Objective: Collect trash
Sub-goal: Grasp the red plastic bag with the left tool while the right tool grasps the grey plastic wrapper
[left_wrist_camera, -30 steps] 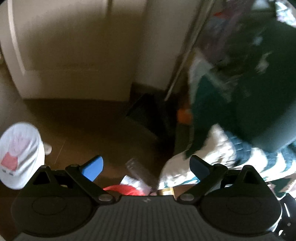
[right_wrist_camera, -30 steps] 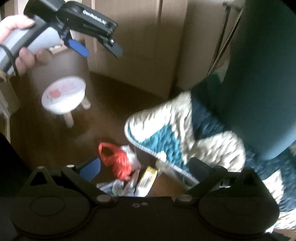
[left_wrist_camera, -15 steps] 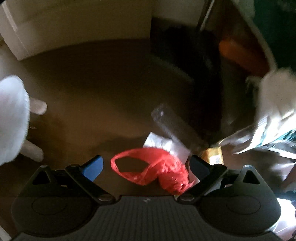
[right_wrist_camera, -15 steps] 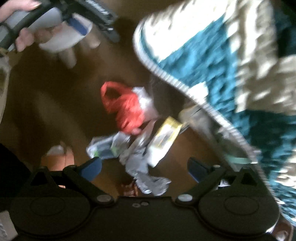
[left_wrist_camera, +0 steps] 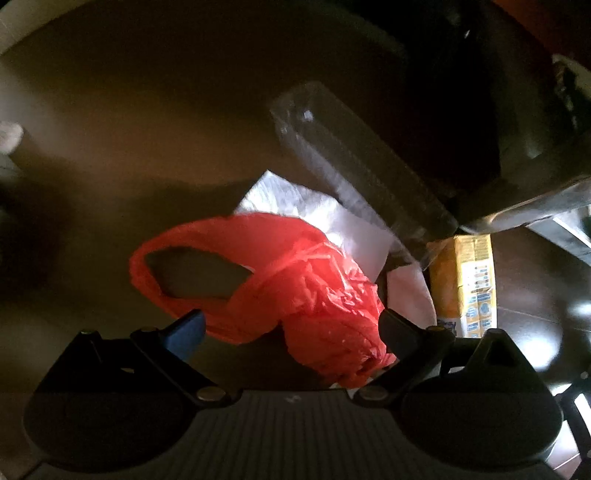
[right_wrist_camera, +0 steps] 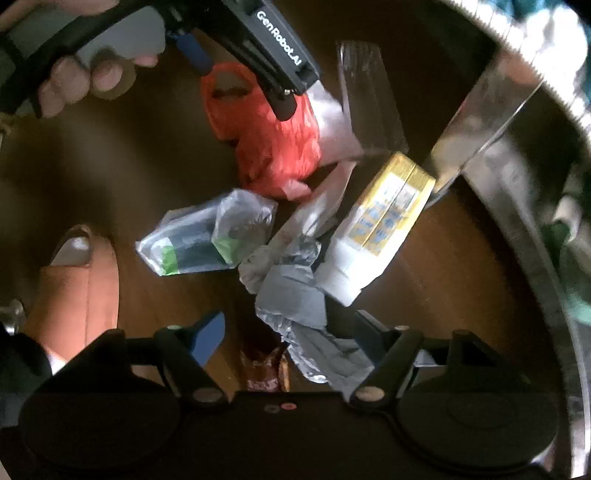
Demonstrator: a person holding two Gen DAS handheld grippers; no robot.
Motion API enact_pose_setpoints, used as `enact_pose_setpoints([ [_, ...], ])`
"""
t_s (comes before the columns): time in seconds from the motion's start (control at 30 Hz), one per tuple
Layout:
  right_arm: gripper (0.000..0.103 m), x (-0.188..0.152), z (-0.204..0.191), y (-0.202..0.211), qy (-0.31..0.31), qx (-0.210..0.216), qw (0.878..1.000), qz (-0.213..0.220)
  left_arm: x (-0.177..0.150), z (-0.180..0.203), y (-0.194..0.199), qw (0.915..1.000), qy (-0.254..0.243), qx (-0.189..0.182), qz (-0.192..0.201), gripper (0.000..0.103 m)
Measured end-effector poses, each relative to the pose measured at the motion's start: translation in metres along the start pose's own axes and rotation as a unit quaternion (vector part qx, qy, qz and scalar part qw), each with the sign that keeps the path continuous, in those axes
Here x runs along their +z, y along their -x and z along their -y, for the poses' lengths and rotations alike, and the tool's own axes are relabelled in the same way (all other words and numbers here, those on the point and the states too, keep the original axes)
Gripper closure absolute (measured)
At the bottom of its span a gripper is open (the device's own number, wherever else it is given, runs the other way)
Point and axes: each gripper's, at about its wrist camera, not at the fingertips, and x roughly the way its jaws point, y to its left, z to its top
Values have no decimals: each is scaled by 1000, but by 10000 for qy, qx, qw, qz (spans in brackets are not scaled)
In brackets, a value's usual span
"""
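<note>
A crumpled red plastic bag (left_wrist_camera: 295, 280) lies on the dark wood floor, between the open fingers of my left gripper (left_wrist_camera: 291, 328). It also shows in the right wrist view (right_wrist_camera: 273, 147), with the left gripper (right_wrist_camera: 243, 88) over it. Around it lie a white paper (left_wrist_camera: 317, 210), a clear plastic tray (left_wrist_camera: 354, 162), a yellow carton (right_wrist_camera: 380, 214), a clear bag with green print (right_wrist_camera: 207, 240) and crumpled grey foil (right_wrist_camera: 295, 291). My right gripper (right_wrist_camera: 291, 332) is open, low over the foil and a brown wrapper (right_wrist_camera: 264, 369).
A teal and cream blanket edge (right_wrist_camera: 546, 33) hangs at the upper right. An orange slipper (right_wrist_camera: 74, 284) is at the left on the floor. A dark object (left_wrist_camera: 480, 92) stands behind the tray.
Both grippers have dropped down toward the trash pile. The red bag now sits between the left fingers; the stool and cabinet have left view.
</note>
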Motion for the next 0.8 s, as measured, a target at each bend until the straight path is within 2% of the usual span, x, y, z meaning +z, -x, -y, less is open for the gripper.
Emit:
enact_pose_setpoints([
  [0.3,29,6,12,-33,-610,80,9977,-268,-1,14,-29,9997,-125,-72,-186,4],
  [0.37,33,9,15,-36,-757,137,9966,-302,-1,16,-34,9996,-150,-94,-198,9],
  [0.47,47,14,15,-40,-785,169,9961,-357,0,15,-36,9995,-129,-187,-230,16],
  [0.5,47,16,14,-40,-776,147,9962,-357,0,15,-36,9994,-119,-221,-223,18],
  [0.57,48,18,14,-38,-803,204,9961,-313,0,13,-34,9992,-66,-330,-234,29],
  [0.63,49,22,14,-36,-808,229,9961,-276,1,13,-32,9991,3,-372,-223,34],
  [0.8,52,25,8,-22,-761,207,9967,-179,-1,11,-24,9992,-2,-331,-216,38],
])
